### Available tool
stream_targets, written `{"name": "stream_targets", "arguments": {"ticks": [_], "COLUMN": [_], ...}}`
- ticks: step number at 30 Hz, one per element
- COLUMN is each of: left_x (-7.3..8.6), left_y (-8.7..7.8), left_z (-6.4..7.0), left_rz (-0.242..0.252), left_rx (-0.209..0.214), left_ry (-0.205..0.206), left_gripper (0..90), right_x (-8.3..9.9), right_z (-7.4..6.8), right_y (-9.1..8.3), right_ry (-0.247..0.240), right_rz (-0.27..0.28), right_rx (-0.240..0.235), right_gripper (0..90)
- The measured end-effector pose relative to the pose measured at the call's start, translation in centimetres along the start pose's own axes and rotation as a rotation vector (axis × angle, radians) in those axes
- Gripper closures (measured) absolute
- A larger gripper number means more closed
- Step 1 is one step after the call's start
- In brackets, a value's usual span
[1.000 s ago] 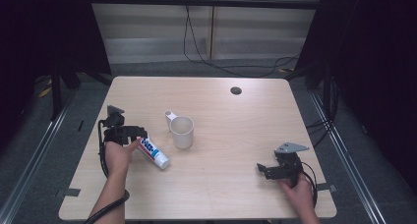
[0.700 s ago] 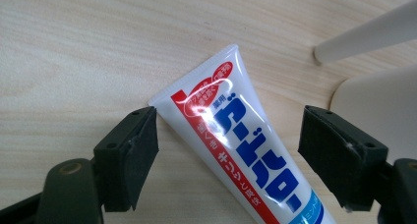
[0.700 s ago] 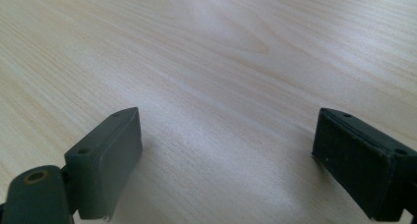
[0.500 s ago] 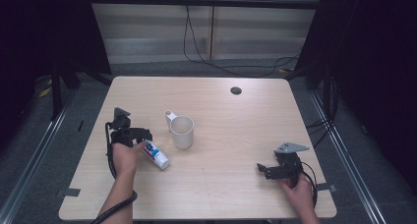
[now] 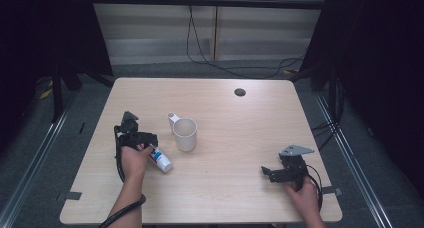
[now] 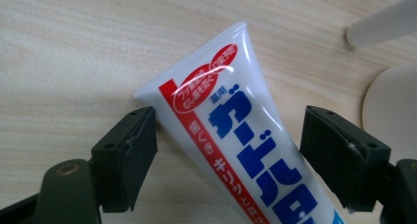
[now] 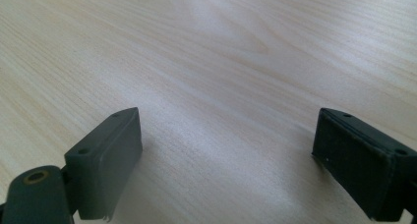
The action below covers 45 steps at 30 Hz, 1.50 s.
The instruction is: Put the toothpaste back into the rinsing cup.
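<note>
On the table (image 5: 240, 133): one tube (image 6: 246, 135) between parted left tongs (image 6: 228, 150), one mug (image 5: 185, 133); right tongs (image 7: 226, 160) apart

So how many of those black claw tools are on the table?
2. The left gripper straddles the toothpaste tube beside the white mug; the right gripper sits near the table's front right corner.

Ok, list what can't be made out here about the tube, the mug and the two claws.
- Toothpaste tube: its cap end is cut off by the bottom edge of the left gripper view; in the high view the person's hand covers part of it.
- Mug: its inside is too small to read in the high view; the left gripper view crops it at the right edge.
- Left claw: open around the tube; contact with the jaws is unclear.
- Right claw: open, nothing between the jaws.
</note>
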<state>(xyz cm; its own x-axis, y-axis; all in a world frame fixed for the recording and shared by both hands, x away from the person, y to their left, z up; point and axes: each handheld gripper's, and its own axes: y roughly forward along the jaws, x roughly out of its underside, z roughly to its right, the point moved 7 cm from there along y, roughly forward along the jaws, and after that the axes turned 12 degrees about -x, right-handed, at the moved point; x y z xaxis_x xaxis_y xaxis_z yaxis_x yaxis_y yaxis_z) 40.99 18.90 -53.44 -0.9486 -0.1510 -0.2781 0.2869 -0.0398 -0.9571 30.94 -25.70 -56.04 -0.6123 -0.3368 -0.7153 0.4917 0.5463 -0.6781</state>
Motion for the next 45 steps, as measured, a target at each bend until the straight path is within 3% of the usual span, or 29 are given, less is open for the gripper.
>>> {"name": "stream_targets", "arguments": {"ticks": [5, 15, 21, 27, 35, 38, 41, 45], "left_x": [-0.1, -0.4, -0.5, -0.6, -0.7, -0.7, -0.9, -1.1], "left_y": [0.3, 0.4, 0.4, 0.5, 0.5, 0.4, 0.0, -0.2], "left_z": [0.1, 1.1, 1.6, 1.8, 2.1, 2.2, 2.7, 2.9], "left_rz": [0.008, -0.002, -0.011, -0.03, -0.036, -0.041, -0.017, 0.016], "left_rx": [0.015, -0.009, -0.011, -0.031, -0.032, -0.018, -0.044, -0.063], "left_ry": [-0.006, 0.075, 0.09, 0.148, 0.142, 0.149, 0.187, 0.191], "left_gripper": [22.7, 31.6, 38.7, 44.8, 47.3, 53.6, 62.7, 67.7], "right_x": [0.0, 0.0, 0.0, 0.0, 0.0, 0.0, 0.0, 0.0], "right_z": [0.0, 0.0, 0.0, 0.0, 0.0, 0.0, 0.0, 0.0], "right_y": [0.0, 0.0, 0.0, 0.0, 0.0, 0.0, 0.0, 0.0], "right_ry": [0.0, 0.0, 0.0, 0.0, 0.0, 0.0, 0.0, 0.0], "right_rz": [0.0, 0.0, 0.0, 0.0, 0.0, 0.0, 0.0, 0.0], "right_rx": [0.0, 0.0, 0.0, 0.0, 0.0, 0.0, 0.0, 0.0], "right_gripper": [10.7, 10.7, 10.7, 10.7, 10.7, 10.7, 10.7, 10.7]}}
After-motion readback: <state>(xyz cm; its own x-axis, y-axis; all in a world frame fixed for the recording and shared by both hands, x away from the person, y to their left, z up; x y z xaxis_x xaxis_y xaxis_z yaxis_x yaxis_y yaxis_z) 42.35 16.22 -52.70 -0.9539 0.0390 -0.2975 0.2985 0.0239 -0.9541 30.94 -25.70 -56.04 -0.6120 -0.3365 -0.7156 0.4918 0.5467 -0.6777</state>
